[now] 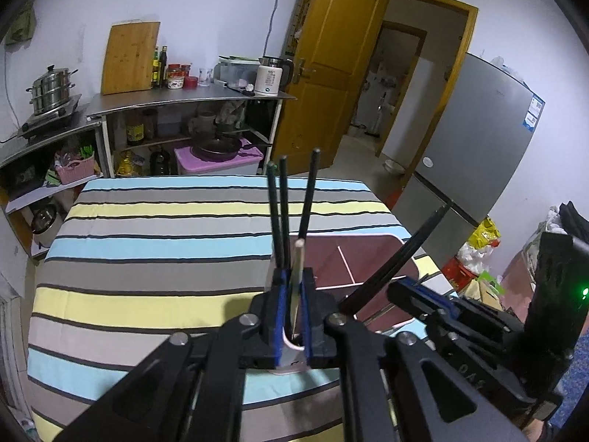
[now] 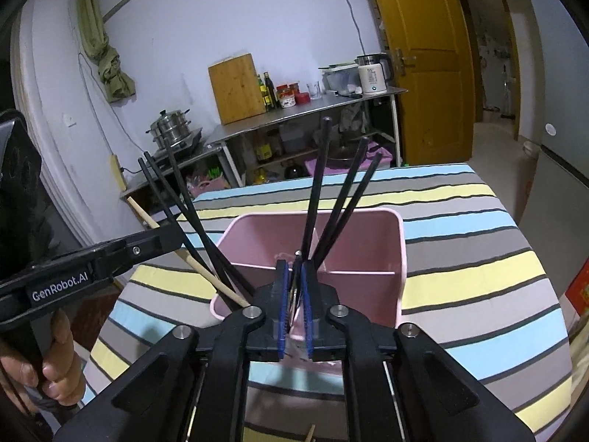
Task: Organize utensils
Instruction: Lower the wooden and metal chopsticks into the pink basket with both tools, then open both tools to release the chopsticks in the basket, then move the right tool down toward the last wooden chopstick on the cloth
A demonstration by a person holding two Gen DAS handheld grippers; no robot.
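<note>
The left gripper (image 1: 292,294) has its blue pads nearly closed around a bundle of three black chopsticks (image 1: 283,213) and one pale wooden chopstick (image 1: 297,265), whose lower ends stand in the near corner of the pink holder (image 2: 399,258) just below the fingers. The right gripper (image 2: 294,291) is likewise nearly closed around its own black chopsticks (image 2: 324,199) over the holder's other near compartment; whether either still pinches, I cannot tell. These sticks look light, stiff and slick, likely to fan apart, so hold low, near the rim.
</note>
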